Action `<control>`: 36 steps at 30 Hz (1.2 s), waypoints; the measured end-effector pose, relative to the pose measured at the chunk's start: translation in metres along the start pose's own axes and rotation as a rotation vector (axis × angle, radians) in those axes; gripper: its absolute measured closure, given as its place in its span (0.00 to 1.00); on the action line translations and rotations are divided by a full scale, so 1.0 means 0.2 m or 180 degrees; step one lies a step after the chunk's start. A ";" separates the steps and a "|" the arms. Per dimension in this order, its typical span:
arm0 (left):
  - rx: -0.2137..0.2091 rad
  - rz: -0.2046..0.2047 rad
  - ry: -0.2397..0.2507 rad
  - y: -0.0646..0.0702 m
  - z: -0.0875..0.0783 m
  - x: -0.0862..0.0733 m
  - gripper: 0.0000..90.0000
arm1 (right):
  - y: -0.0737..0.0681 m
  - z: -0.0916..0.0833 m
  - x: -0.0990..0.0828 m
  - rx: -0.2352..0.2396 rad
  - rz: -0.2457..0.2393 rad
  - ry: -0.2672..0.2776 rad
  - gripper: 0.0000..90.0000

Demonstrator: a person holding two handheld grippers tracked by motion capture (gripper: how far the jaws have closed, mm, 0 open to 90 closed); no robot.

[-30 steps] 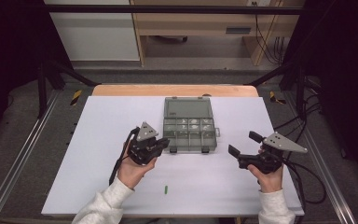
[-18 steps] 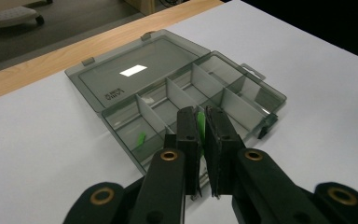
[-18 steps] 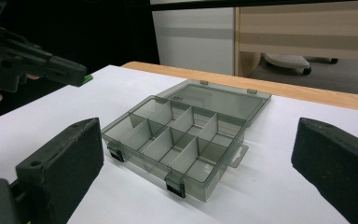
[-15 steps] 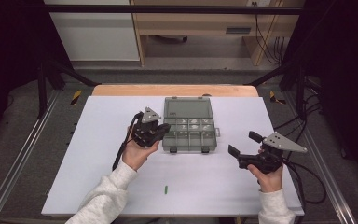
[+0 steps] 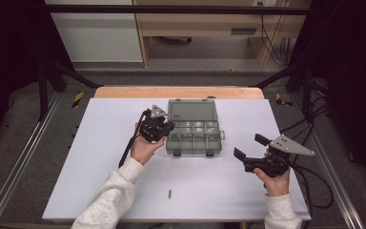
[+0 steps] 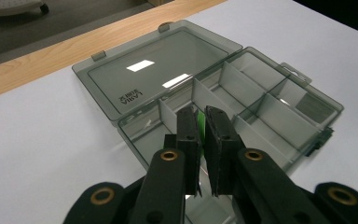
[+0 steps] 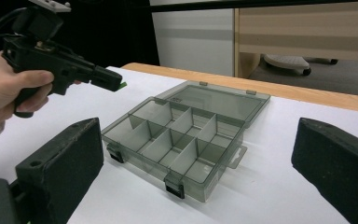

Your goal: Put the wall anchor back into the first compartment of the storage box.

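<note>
Left gripper (image 5: 167,128) has moved away from the person since the earlier frame, now over the left edge of the open compartment box (image 5: 193,128). Jaws pinched on a small green piece (image 6: 201,127), seemingly a thin strip, though little of it shows. Right gripper (image 5: 248,148) unmoved, right of the box, jaws wide apart, holding nothing. A second green piece (image 5: 169,193) lies on the white table (image 5: 100,157) nearer the person.

Before you is a white table (image 5: 100,157) with a wooden far edge. On it lies an open grey compartment box (image 5: 193,131), lid flat behind it, and a small green piece (image 5: 169,193) nearer you.
</note>
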State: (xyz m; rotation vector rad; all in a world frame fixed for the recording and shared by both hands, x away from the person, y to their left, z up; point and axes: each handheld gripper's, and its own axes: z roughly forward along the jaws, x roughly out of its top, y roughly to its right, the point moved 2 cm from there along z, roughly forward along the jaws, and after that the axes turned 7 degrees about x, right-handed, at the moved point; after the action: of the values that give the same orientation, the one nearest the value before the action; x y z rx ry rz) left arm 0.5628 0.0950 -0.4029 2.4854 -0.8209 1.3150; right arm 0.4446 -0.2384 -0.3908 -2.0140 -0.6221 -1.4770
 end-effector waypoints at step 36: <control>0.0154 -0.0101 -0.0300 -0.05 0.33 -0.11 0.93 | 0.01 0.00 0.00 0.0009 -0.0012 0.0005 0.03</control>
State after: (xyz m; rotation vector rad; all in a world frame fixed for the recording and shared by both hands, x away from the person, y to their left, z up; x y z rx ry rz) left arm 0.6044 0.0841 -0.4579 2.6045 -0.7752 1.2298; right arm 0.4454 -0.2394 -0.3914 -2.0105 -0.6272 -1.4789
